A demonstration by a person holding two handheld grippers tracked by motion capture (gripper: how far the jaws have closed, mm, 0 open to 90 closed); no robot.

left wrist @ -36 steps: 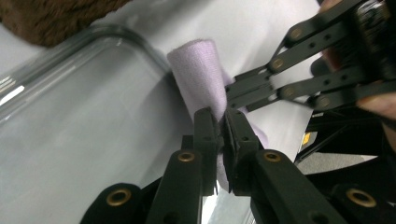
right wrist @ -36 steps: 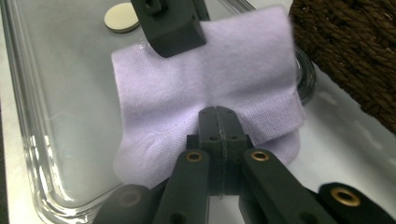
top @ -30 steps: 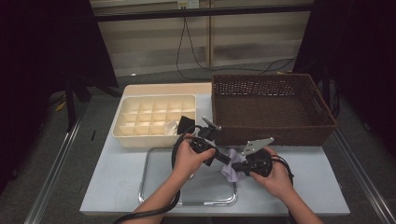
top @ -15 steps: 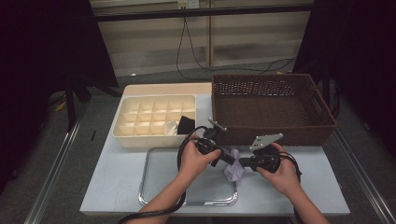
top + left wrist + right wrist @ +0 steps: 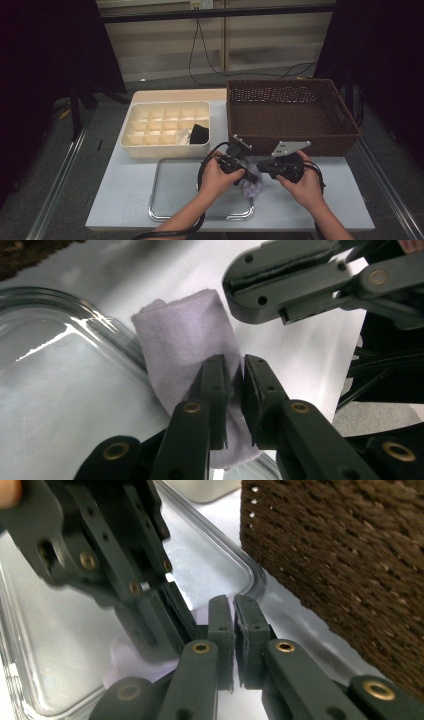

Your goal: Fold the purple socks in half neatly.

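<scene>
Left gripper [image 5: 234, 375] pinches a fold of the lilac cloth [image 5: 185, 340] between its nearly closed jaws, which have just been opening a little while the cloth remains between them; the cloth lies over the rim of the metal tray [image 5: 165, 175], at the tray's right edge, on the white table [image 5: 125, 200]. Right gripper [image 5: 233, 615] has its jaws closed together, just beside the cloth; I cannot tell if any fabric is caught between them. Both grippers meet close in front of the brown wicker basket [image 5: 290, 115]; the cream divided box [image 5: 150, 130] stands to the basket's left.
</scene>
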